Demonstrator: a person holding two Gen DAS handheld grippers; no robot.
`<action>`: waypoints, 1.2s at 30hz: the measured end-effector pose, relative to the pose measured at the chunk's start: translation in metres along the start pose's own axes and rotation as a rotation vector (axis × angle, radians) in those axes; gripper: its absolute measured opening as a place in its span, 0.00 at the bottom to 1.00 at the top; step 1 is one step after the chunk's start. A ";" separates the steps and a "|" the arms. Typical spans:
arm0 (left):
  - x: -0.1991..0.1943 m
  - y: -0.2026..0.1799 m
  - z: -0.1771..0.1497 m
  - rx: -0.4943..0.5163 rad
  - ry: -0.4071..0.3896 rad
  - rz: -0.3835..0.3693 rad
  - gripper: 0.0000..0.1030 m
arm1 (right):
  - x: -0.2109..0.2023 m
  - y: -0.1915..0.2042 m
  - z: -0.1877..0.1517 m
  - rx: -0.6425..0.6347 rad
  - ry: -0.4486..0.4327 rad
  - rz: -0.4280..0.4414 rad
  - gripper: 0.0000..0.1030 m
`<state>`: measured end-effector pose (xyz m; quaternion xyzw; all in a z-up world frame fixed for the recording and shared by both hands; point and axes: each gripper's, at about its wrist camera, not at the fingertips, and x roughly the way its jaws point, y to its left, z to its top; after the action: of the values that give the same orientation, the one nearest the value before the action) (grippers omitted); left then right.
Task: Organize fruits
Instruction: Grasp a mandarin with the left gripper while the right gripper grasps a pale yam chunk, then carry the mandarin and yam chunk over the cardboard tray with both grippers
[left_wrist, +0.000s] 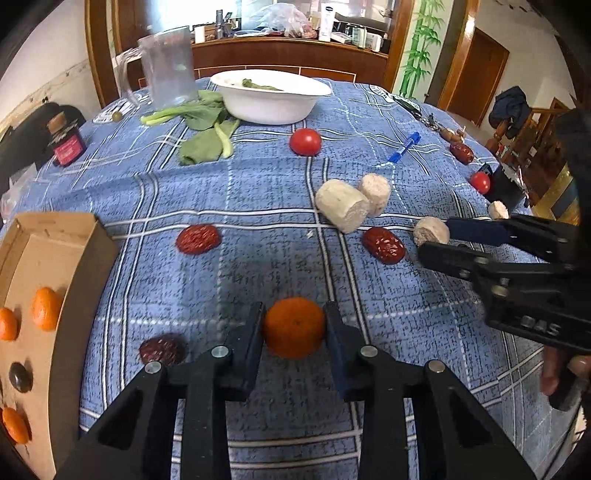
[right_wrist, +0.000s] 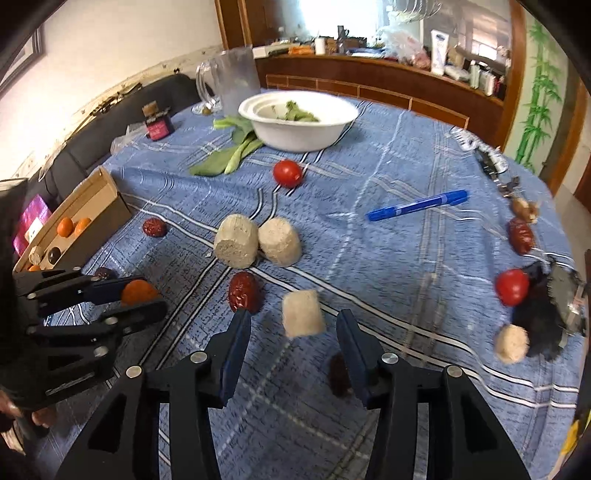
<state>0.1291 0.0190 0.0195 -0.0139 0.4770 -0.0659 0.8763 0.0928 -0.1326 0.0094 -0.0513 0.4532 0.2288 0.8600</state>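
Note:
My left gripper (left_wrist: 294, 314) is shut on an orange tangerine (left_wrist: 294, 328) that rests on the blue plaid tablecloth (left_wrist: 258, 192); it also shows in the right wrist view (right_wrist: 138, 291). A cardboard box (left_wrist: 55, 254) at the left holds several tangerines (left_wrist: 45, 308). My right gripper (right_wrist: 293, 317) is open around a small pale root chunk (right_wrist: 303, 313), its fingers apart from it. Red dates (left_wrist: 383, 244) (left_wrist: 198, 239) and tomatoes (left_wrist: 305, 142) (right_wrist: 511, 287) lie scattered on the cloth.
A white bowl (left_wrist: 271, 96) with greens, a clear pitcher (left_wrist: 168, 68) and leafy greens (left_wrist: 201, 129) stand at the back. Two larger root chunks (right_wrist: 236, 240) lie mid-table. A blue marker (right_wrist: 417, 205), a dark jar (left_wrist: 65, 142) and a black bag (right_wrist: 546, 317) sit near the edges.

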 end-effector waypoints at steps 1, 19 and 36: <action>-0.001 0.002 -0.001 -0.005 0.000 -0.003 0.29 | 0.004 0.002 0.001 -0.005 0.003 0.002 0.50; -0.046 0.020 -0.039 -0.025 -0.007 -0.115 0.29 | -0.050 0.037 -0.042 0.067 -0.018 -0.091 0.22; -0.103 0.031 -0.097 0.020 -0.038 -0.080 0.29 | -0.068 0.095 -0.109 0.228 0.000 -0.130 0.22</action>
<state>-0.0041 0.0670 0.0502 -0.0253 0.4584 -0.1054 0.8821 -0.0643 -0.1036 0.0120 0.0176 0.4720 0.1196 0.8733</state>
